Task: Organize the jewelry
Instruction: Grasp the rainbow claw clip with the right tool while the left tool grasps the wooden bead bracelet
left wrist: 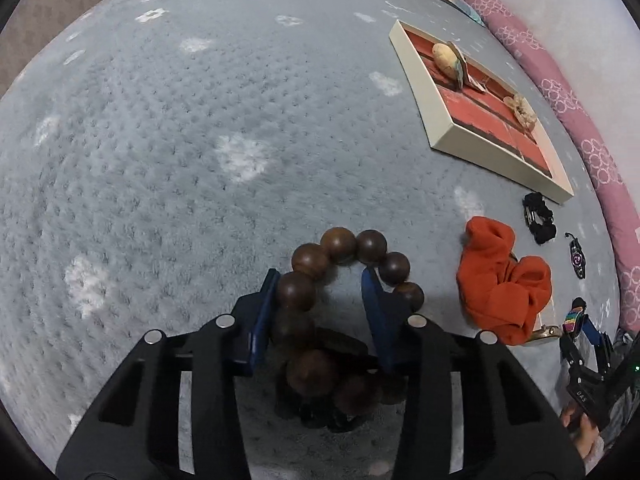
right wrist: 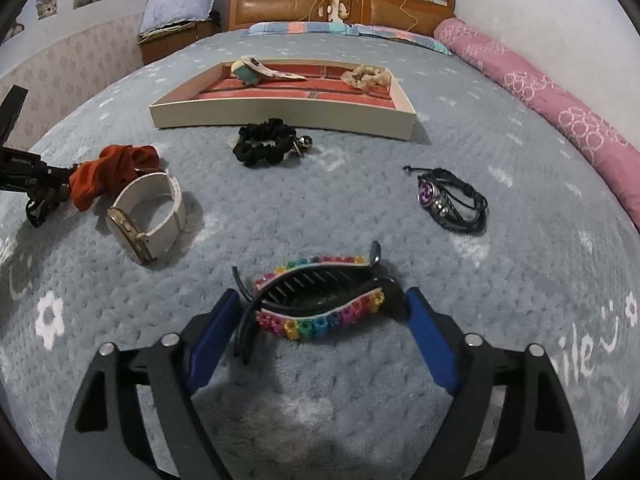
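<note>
My left gripper (left wrist: 324,280) appears clamped through the wooden bead bracelet (left wrist: 340,256). My right gripper (right wrist: 320,308) straddles the rainbow hair claw (right wrist: 320,300), jaws apart; tray (right wrist: 280,116) at twelve o'clock.

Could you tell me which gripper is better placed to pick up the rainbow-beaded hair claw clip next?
Right. The right gripper is open with the rainbow-beaded black hair claw clip lying between its fingers, while the left gripper straddles the brown wooden bead bracelet.
</note>
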Demonstrator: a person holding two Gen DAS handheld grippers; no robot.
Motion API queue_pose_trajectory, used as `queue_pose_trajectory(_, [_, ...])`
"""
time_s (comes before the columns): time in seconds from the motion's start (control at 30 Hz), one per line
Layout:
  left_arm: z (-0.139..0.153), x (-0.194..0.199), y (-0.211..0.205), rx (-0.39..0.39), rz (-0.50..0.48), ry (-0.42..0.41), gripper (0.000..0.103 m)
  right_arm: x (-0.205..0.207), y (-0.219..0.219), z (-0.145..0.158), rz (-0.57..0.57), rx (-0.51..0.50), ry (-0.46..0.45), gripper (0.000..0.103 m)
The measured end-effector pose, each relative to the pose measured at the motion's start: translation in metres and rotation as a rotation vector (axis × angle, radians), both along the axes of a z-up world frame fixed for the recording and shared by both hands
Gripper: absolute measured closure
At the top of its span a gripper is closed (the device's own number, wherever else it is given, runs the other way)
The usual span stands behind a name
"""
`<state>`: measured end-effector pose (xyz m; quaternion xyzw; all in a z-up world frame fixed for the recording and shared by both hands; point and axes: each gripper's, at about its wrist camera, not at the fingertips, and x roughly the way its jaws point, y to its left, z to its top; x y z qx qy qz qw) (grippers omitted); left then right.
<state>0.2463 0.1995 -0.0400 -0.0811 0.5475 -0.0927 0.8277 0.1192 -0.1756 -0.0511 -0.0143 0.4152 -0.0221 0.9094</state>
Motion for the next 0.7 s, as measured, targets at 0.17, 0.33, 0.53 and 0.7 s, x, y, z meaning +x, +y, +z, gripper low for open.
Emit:
queue_pose_trajectory(0.17, [0.000, 0.001, -0.002, 0.010, 0.010, -0.005, 0.064, 0.000, -0.003, -0.001, -0.001, 0.017, 0.002, 0.026])
queue_pose_trajectory(0.33, [0.007, -0.001, 0.001, 0.004, 0.041, -0.050, 0.086, -0.001, -0.004, 0.002, 0.002, 0.025, -0.001, 0.026])
queue_pose_trajectory(0.53, [0.014, -0.007, -0.002, 0.030, 0.052, -0.101, 0.086, 0.000, -0.007, 0.004, 0.001, 0.028, -0.002, 0.026])
queue_pose_trajectory(0.7, [0.035, -0.015, -0.002, 0.018, 0.044, -0.163, 0.086, 0.003, -0.013, 0.014, -0.004, 0.020, -0.029, 0.026])
